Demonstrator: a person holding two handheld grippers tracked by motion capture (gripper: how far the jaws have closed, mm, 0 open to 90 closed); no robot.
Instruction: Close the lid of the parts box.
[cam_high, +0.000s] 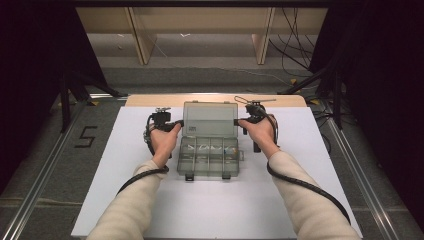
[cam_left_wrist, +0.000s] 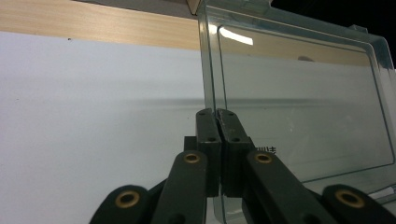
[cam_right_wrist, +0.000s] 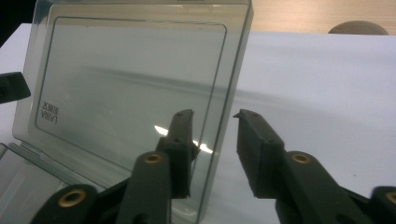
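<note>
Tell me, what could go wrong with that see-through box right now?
The left tool pinches one side edge of the raised lid while the right tool straddles the other edge with its jaws apart. If the right tool closes off-centre, it could twist the thin lid against the left grip. Pulling either way might drag the light box across the white board and jostle the small parts in its compartments.

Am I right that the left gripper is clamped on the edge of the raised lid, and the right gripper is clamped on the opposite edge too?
Not quite: the left gripper is clamped on the lid, but the right gripper is not. The right gripper view shows its jaws straddling the lid's edge with a gap.
</note>
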